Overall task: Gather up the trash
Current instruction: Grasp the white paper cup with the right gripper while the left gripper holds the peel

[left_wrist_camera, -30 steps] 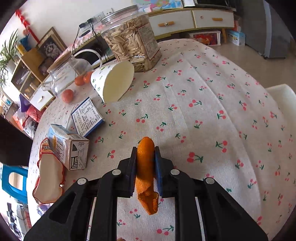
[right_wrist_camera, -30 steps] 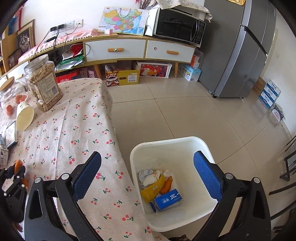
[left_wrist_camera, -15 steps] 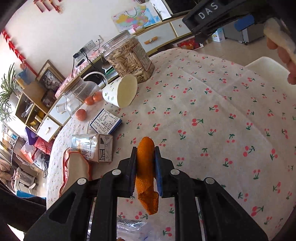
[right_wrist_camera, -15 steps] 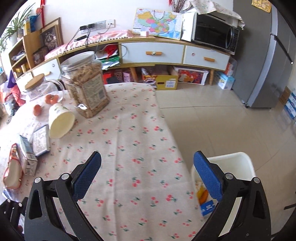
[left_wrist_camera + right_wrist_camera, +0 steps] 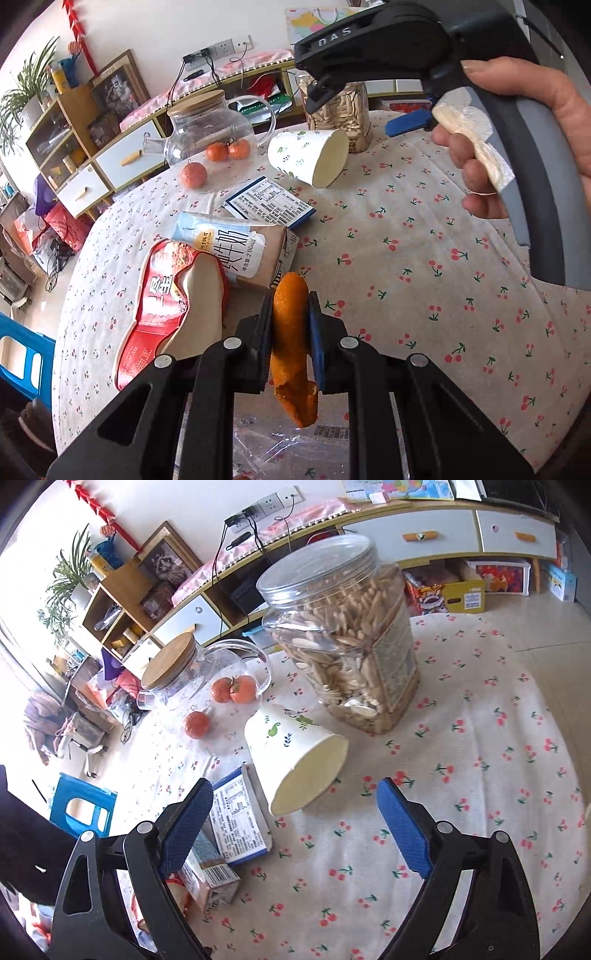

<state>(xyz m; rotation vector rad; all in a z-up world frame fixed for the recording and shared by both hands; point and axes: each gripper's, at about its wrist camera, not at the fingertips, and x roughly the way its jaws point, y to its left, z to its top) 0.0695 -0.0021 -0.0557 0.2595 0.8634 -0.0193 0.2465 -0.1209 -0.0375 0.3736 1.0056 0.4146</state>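
Observation:
My left gripper [image 5: 290,306] is shut on a strip of orange peel [image 5: 291,343], held above the cherry-print tablecloth [image 5: 424,258]. Just beyond it lie a milk carton [image 5: 236,251] and a torn red snack wrapper [image 5: 166,310]. A tipped paper cup [image 5: 310,157] and a blue-edged box [image 5: 269,201] lie farther back. My right gripper [image 5: 293,812] is closing, still wide, with nothing pressed between its pads. The paper cup [image 5: 295,760] lies just ahead of it, its mouth towards me. A hand [image 5: 517,140] holds the right gripper's handle at the top right of the left wrist view.
A big clear jar of seeds [image 5: 340,642] stands behind the cup. A glass teapot [image 5: 184,679] and three tangerines [image 5: 232,688] sit at the back left. Crumpled clear plastic [image 5: 288,450] lies under my left gripper. A blue stool [image 5: 79,808] stands on the floor.
My right gripper swung from the white bin on the floor over to the table and now faces the cup, jaws slightly narrower. My left gripper shifted with the peel, nearer the carton and wrapper.

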